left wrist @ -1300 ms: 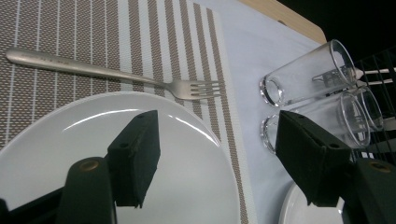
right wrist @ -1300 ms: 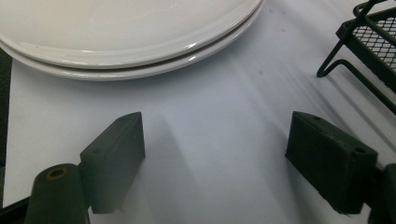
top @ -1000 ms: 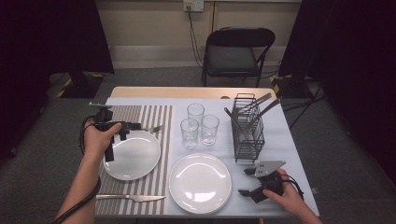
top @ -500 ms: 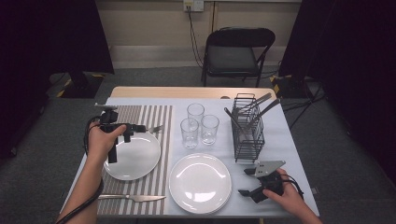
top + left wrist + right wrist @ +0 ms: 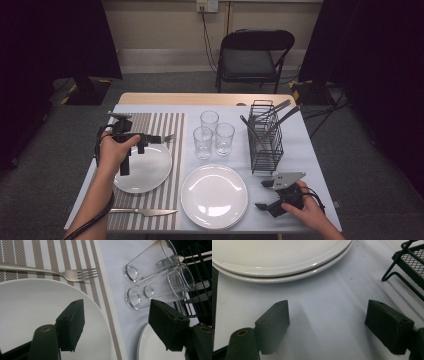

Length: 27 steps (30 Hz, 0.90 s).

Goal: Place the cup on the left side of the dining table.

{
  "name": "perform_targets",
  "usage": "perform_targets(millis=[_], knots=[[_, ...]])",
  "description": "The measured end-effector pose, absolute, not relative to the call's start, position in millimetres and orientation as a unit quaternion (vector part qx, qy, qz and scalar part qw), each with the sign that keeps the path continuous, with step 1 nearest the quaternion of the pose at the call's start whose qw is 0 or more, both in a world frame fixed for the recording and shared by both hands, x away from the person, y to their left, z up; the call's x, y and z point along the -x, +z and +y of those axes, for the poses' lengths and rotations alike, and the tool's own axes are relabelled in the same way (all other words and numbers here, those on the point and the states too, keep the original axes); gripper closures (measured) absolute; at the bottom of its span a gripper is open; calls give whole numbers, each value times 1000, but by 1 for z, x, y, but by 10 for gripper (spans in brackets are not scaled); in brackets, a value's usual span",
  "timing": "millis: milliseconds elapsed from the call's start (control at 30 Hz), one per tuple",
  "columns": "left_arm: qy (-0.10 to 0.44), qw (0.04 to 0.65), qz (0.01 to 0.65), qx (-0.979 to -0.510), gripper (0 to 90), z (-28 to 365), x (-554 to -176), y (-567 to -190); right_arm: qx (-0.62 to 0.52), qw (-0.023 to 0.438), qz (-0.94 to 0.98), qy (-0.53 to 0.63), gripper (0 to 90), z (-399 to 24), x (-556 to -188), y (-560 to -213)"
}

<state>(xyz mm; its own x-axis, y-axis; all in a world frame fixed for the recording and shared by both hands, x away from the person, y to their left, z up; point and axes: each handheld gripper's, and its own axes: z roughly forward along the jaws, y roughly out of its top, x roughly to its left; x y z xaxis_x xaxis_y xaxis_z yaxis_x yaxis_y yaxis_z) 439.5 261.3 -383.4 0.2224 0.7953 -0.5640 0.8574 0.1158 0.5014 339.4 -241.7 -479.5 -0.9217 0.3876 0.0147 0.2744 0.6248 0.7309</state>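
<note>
a: high view first. where does the table setting stand?

b: a plate (image 5: 147,167) lies on the striped mat (image 5: 150,150) at left of centre, a fork (image 5: 162,137) lies above it and a knife (image 5: 142,212) below it. that place looks mostly laid, by my reading. a second plate (image 5: 214,196) sits on bare cloth at lower centre with no cutlery beside it. three glasses (image 5: 212,135) stand in the middle, and the black rack (image 5: 265,140) at right holds more cutlery, so the second place is likely what is left.

a: and the grippers there?

b: the left gripper (image 5: 152,139) hovers over the top edge of the left plate, near the fork. the right gripper (image 5: 264,195) rests at lower right, just beside the second plate.

a: left gripper view?

b: its jaws stand wide apart, nothing between them. the fork (image 5: 50,271) lies in the upper left of the frame, clear of both pads, with the plate (image 5: 25,315) under the left pad.

a: right gripper view?

b: jaws wide open too, empty over bare cloth. what looks like two stacked plate rims (image 5: 284,262) crosses the top, and the rack foot (image 5: 404,270) sits upper right.
</note>
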Motion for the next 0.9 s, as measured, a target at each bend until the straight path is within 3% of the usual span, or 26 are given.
perform_targets(millis=[900], knots=[[-57,411,592,-691,284,224,-450,-383,-185,74,898,392,185,-242,-339,-480]])
